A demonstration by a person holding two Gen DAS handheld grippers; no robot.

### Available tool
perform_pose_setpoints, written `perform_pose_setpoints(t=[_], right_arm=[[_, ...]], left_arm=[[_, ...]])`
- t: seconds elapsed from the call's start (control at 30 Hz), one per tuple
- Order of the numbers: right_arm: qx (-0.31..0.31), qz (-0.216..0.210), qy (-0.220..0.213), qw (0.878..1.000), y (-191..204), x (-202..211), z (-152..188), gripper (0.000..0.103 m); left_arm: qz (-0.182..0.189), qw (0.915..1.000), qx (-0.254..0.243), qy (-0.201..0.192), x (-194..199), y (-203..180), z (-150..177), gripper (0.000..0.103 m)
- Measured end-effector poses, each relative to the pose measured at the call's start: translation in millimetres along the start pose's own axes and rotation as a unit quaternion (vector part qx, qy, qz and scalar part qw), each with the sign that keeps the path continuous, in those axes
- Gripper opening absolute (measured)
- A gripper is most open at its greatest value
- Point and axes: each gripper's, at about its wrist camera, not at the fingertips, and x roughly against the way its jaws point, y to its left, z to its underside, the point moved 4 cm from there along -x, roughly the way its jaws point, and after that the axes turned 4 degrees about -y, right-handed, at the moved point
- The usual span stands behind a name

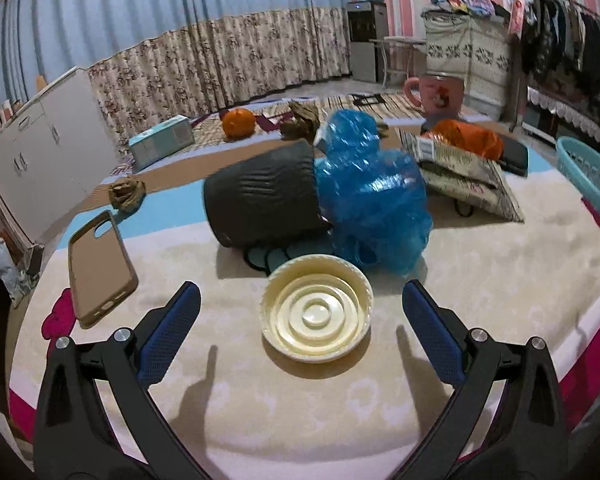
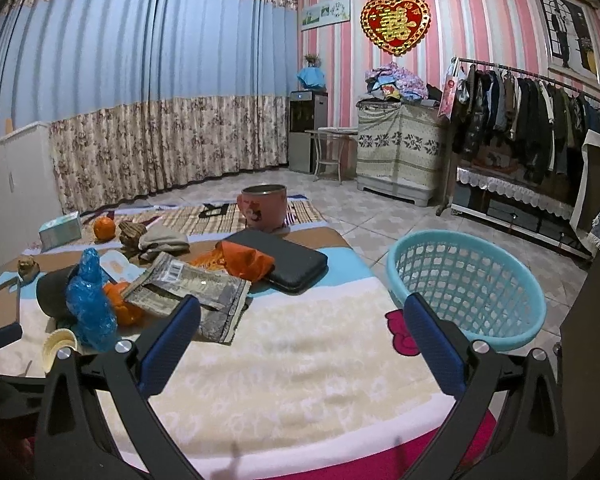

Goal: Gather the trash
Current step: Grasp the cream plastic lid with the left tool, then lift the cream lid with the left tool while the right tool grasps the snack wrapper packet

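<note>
A cream plastic lid [image 1: 316, 307] lies on the blanket-covered table between the open fingers of my left gripper [image 1: 300, 312]; nothing is held. Behind it a crumpled blue plastic bag [image 1: 370, 196] leans on a tipped dark cup [image 1: 264, 196]. A printed foil wrapper [image 1: 460, 172] and an orange plastic bag [image 1: 468, 138] lie farther right. My right gripper [image 2: 302, 320] is open and empty above the blanket, left of a light-blue basket [image 2: 466, 284] standing beside the table. The lid [image 2: 58, 346], blue bag [image 2: 90, 300], wrapper [image 2: 192, 288] and orange bag [image 2: 248, 260] show at its left.
A brown phone case [image 1: 100, 266], a tissue box [image 1: 160, 142], an orange [image 1: 239, 122], a pink mug [image 2: 263, 206] and a black wallet [image 2: 288, 262] are on the table. Brown crumpled scraps [image 1: 126, 194] lie at the back left. A clothes rack [image 2: 520, 120] stands right.
</note>
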Motion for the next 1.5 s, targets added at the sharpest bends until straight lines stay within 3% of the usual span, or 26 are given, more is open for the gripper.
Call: perform_pose_setpoints(t=[0.17,0.33,0.7,0.93,1.17,1.23,1.37,1.5], right_arm=[[-0.013,0.002,0.048,0.999,-5.4,-13.6,6.2,0.099],[-0.002,0.005,0.055,0.998,-1.7,-16.9,9.7,0.099],[0.066,-0.032,0.100,0.992,38.2,-51.7,15.3,0.099],[0.101,-0.067,0.130,0.984,75.1,-70.5,23.1,0.099],[0.150,-0.081,0.150,0.974,111.0,-90.1,25.2,0.098],[0.152,-0.082,0.151,0.973,114.5,-93.9,22.1,0.097],[0.147,-0.105,0.165,0.970,120.6,-103.1,19.0,0.052],[0.120,-0.138,0.159,0.970,113.8,-96.3,11.6,0.025]], left_arm=[[0.018,0.9997,0.000,0.018,-6.8,-0.8,0.5,0.080],[0.036,0.9986,0.010,0.037,-14.7,0.4,2.4,0.062],[0.019,0.9996,0.006,0.019,-3.4,3.9,1.7,0.061],[-0.011,0.9993,0.008,-0.035,28.4,32.2,-25.5,0.061],[-0.035,0.9973,0.032,-0.057,26.3,67.7,-52.0,0.061],[-0.034,0.9971,0.049,-0.047,20.1,76.7,-50.3,0.061],[-0.039,0.9965,0.067,-0.031,10.2,86.9,-43.8,0.061],[-0.044,0.9960,0.067,-0.041,12.2,88.7,-46.4,0.061]])
